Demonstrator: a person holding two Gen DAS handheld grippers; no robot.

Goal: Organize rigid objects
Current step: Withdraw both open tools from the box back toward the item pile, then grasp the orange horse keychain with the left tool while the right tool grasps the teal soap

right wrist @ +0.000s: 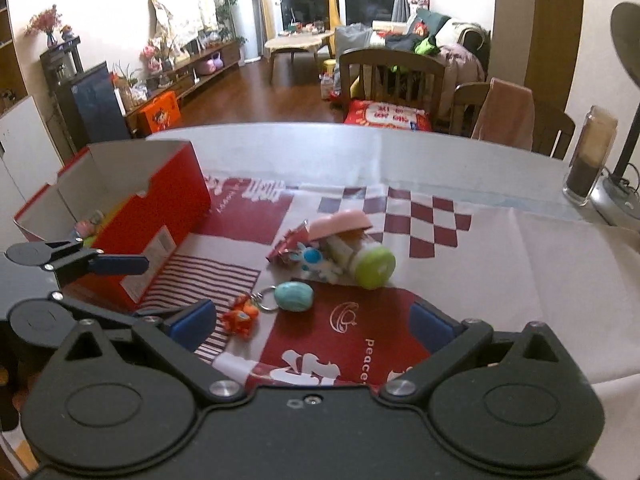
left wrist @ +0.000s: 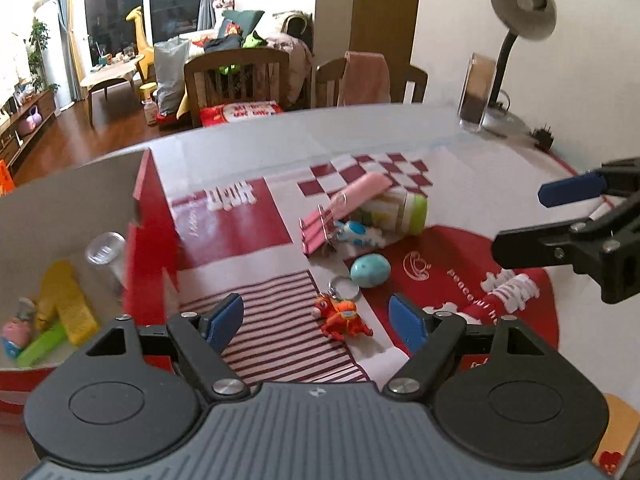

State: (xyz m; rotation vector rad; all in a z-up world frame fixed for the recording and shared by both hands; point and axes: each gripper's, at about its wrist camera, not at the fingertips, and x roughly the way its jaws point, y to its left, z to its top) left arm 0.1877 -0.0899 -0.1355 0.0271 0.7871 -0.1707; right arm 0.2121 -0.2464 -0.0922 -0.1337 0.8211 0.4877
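Note:
My left gripper (left wrist: 318, 322) is open, nothing between its blue pads, and hovers just short of an orange toy keychain (left wrist: 342, 316) with a metal ring. Beyond it lie a teal egg (left wrist: 370, 270), a blue-and-white toy (left wrist: 354, 234), a pink clip (left wrist: 344, 210) and a green-lidded jar (left wrist: 404, 212) on its side. A red cardboard box (left wrist: 150, 216) at left holds a yellow piece (left wrist: 70, 304), a clear cup (left wrist: 106, 252) and small toys. My right gripper (right wrist: 314, 326) is open and empty, near the keychain (right wrist: 240, 318) and egg (right wrist: 294, 296).
A red-and-white patterned cloth (left wrist: 240, 220) covers the table. At the far right stand a desk lamp (left wrist: 520, 20) and a tall glass jar (left wrist: 476, 92). Wooden chairs (left wrist: 236, 80) line the far table edge. The right gripper's fingers (left wrist: 568, 192) enter the left view from the right.

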